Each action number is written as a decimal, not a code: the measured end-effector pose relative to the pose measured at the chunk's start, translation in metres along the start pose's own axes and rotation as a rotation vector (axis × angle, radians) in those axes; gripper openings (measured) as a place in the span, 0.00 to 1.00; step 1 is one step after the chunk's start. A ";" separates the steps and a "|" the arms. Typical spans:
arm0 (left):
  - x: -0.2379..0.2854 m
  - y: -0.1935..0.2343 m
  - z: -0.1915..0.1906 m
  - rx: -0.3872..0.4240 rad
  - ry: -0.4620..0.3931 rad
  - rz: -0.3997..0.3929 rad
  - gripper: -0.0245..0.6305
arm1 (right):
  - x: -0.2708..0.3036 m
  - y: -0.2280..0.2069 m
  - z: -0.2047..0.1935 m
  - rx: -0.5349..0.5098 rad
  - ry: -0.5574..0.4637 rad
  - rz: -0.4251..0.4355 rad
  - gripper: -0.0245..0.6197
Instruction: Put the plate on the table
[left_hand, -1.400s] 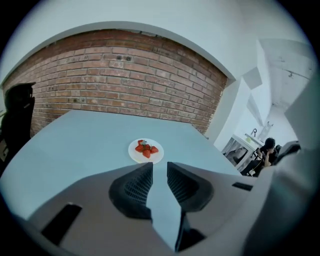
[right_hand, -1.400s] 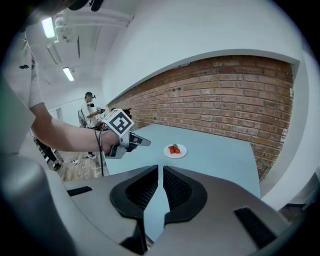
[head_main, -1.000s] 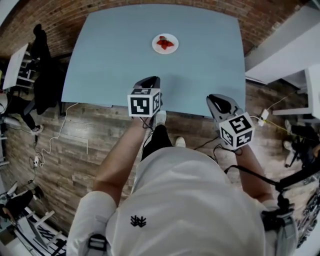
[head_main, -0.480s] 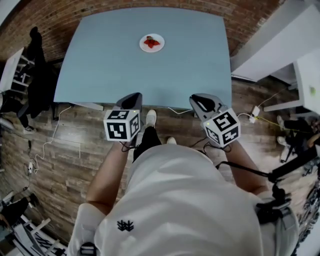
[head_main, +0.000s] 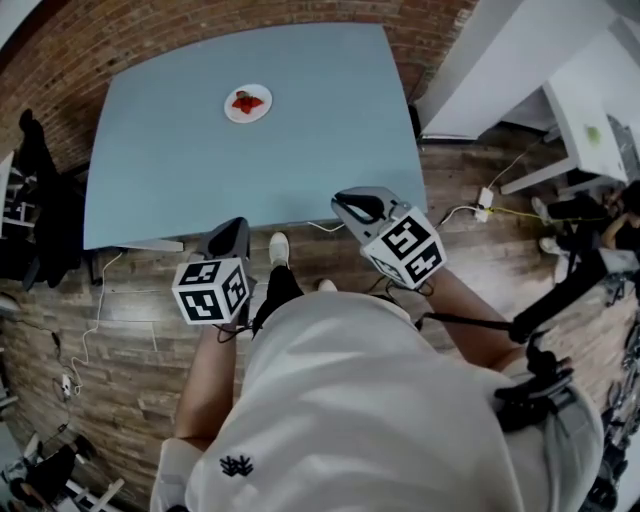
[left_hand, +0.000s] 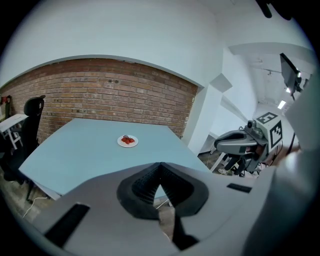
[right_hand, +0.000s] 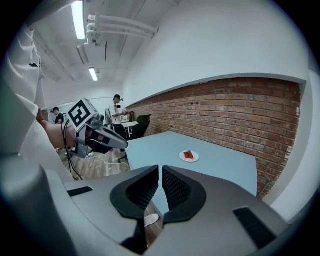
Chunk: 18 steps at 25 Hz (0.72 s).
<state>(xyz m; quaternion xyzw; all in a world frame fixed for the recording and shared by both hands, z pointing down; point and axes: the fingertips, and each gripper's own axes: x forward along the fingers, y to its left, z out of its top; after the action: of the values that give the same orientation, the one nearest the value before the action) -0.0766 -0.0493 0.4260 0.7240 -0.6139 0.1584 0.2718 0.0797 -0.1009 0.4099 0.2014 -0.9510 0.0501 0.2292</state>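
On table (head_main: 320, 150), 11 o'clock from person: plate (head_main: 247, 103), red food aboard. Left gripper (head_main: 228, 238), right gripper (head_main: 358, 206) both closed, empty. Risk: any nudge spills food.

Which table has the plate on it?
The blue table by the brick wall; the plate sits near its far side. The white table at right shows none.
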 end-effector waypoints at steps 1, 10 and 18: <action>0.001 -0.001 0.000 0.000 0.003 -0.003 0.04 | 0.000 0.000 0.001 -0.001 -0.002 0.001 0.09; 0.016 -0.007 0.000 0.002 0.025 -0.009 0.04 | -0.001 -0.008 -0.001 -0.015 0.012 0.005 0.05; 0.030 -0.003 0.006 0.007 0.042 -0.008 0.04 | 0.004 -0.019 -0.004 -0.001 0.021 -0.001 0.05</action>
<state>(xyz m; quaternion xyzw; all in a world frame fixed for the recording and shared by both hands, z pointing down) -0.0681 -0.0760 0.4375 0.7239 -0.6047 0.1746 0.2827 0.0854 -0.1191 0.4151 0.2014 -0.9484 0.0518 0.2395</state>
